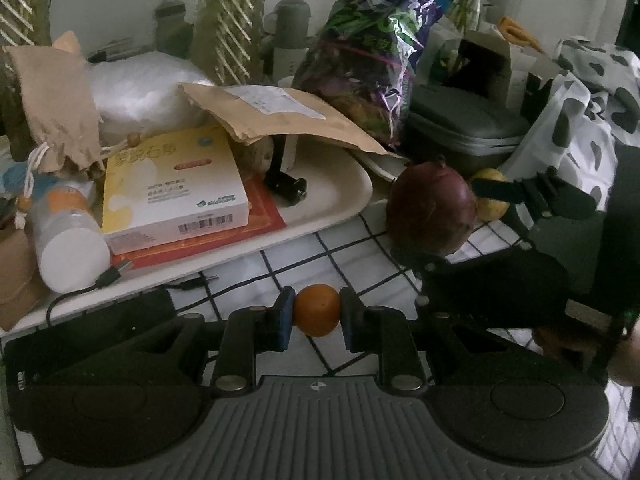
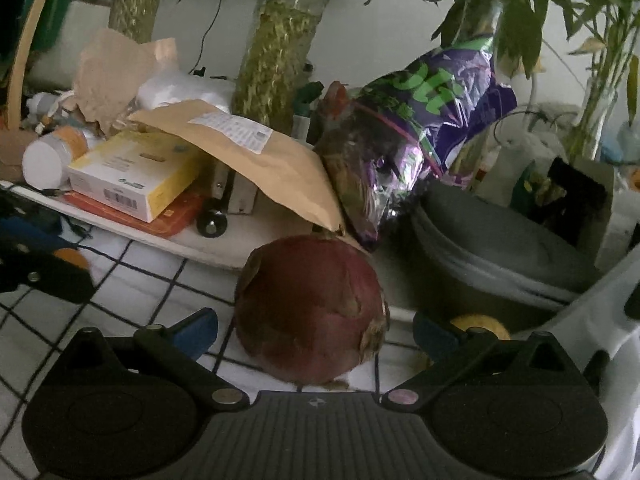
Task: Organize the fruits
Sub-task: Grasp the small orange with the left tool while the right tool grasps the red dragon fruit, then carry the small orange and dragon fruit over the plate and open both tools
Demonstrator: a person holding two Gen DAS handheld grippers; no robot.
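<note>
Cluttered bench [image 1: 360,252] under a white cloth with a dark grid, dim light, plant trunks [image 2: 280,48] against the pale wall behind. Your left gripper [image 1: 317,314] has its jaws closed on a small orange fruit [image 1: 318,310]; both blue pads [image 1: 286,316] press its sides, and it sits between the fingertips above the checked cloth. Your right gripper [image 2: 316,334] has its jaws spread wide on either side of a large dark-red round fruit [image 2: 310,312] that rests on the cloth; in the right wrist view neither pad touches its skin. From the left wrist view this red fruit [image 1: 432,206] lies just beyond the corner of a cream tray [image 1: 340,204], and one right finger reaches past it in front of a yellow fruit [image 1: 490,200]. The yellow fruit [image 2: 480,326] lies just beside the red one, at the foot of a grey zip case [image 2: 500,256]; contact between the two fruits cannot be judged. On the tray: a yellow-and-white box [image 1: 172,188] on a red card, a brown padded envelope [image 1: 280,116] leaning over them, a white bottle [image 1: 70,236] at the tray's left end. A purple-and-green bag of leaves [image 2: 420,140] stands behind the envelope. A black-and-white patterned cloth [image 1: 588,112] hangs at the right edge
</note>
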